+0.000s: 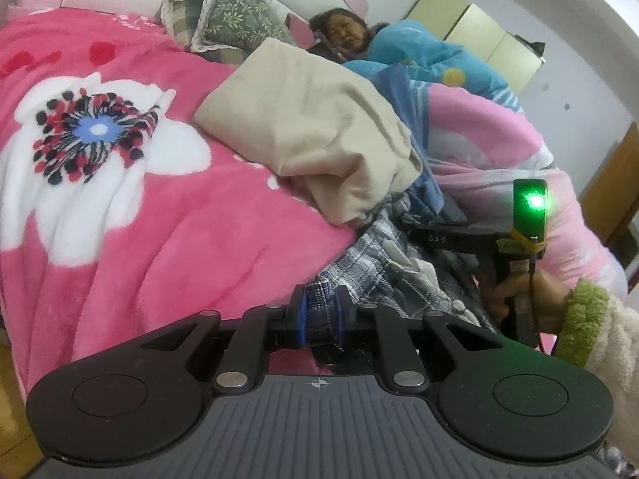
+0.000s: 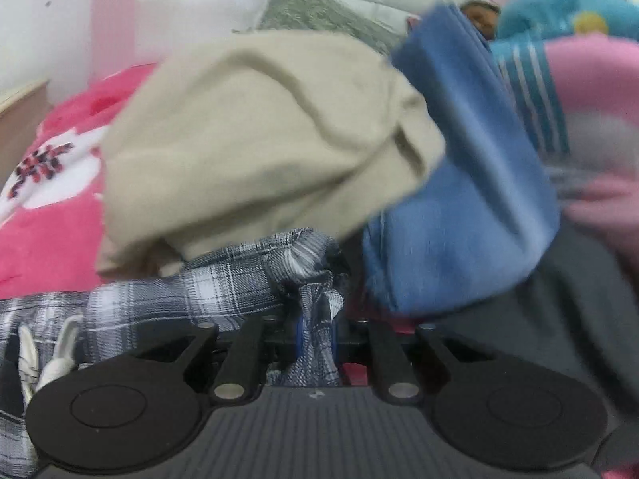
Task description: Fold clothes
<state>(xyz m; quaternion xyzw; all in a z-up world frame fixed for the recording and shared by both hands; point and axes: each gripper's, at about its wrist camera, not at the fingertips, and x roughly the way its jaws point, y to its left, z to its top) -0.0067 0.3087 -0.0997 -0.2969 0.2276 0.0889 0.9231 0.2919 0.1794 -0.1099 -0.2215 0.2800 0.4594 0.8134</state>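
Note:
A grey and white plaid garment lies bunched on the pink bed, with white drawstrings showing. My left gripper is shut on one bunched edge of it, the cloth pinched between the blue pads. In the right wrist view the same plaid garment stretches off to the left, and my right gripper is shut on a twisted fold of it. The right gripper's body, with a green light, shows at the right of the left wrist view, held by a hand in a fluffy sleeve. A beige garment lies just behind the plaid one.
A pink flowered blanket covers the bed. A blue cloth lies beside the beige garment. Grey patterned pillows stand at the headboard. A person lies under a blue and pink quilt at the far right.

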